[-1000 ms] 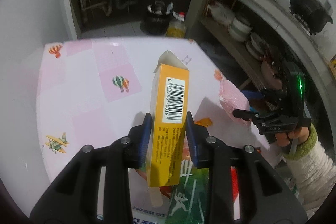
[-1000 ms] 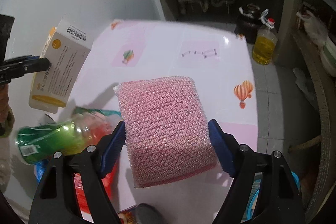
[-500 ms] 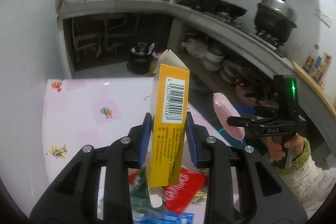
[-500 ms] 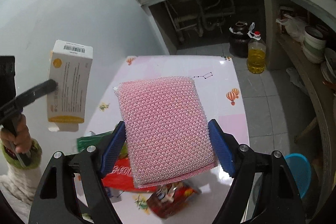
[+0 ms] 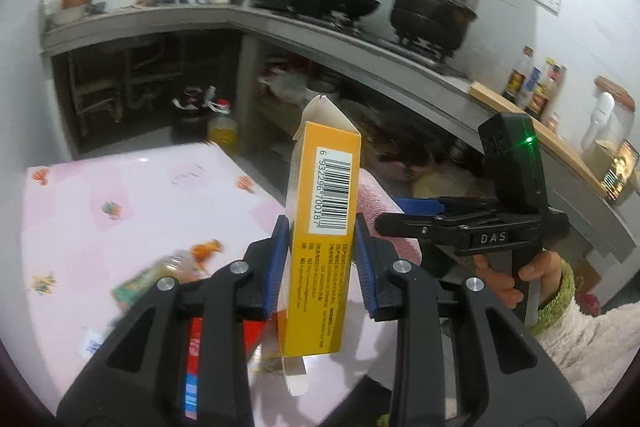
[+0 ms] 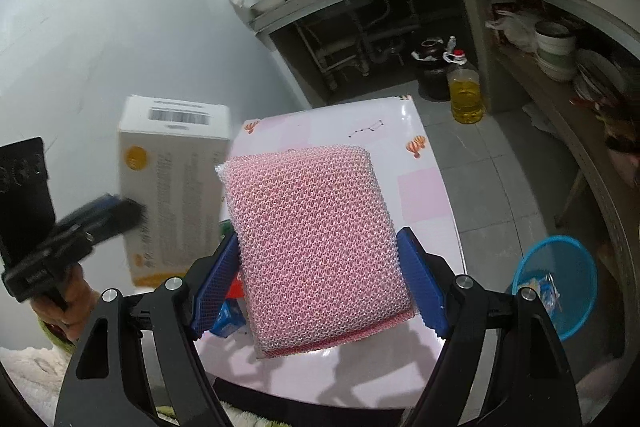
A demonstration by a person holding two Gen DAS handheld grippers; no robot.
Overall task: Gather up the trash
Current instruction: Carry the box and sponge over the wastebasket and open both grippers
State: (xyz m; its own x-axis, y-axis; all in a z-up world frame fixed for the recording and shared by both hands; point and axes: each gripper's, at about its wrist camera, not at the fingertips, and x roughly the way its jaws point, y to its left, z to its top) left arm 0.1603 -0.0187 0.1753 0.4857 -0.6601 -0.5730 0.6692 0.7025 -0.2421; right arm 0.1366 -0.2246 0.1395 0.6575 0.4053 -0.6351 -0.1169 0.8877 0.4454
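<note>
Left wrist view: left gripper (image 5: pixel 322 259) pinches an upright yellow cardboard box (image 5: pixel 322 247) between its blue pads, above the pink table (image 5: pixel 120 207)

Right wrist view: right gripper (image 6: pixel 318 285) clamps a pink mesh scouring sponge (image 6: pixel 316 247); blue mesh bin (image 6: pixel 556 287) right of the fingers

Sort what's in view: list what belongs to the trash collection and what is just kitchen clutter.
Job:
yellow carton, clamped in left gripper
pink sponge, clamped in right gripper
wrappers on table
blue bin

Lying about:
oil jug
lidded pot
wok
stacked bowls
</note>
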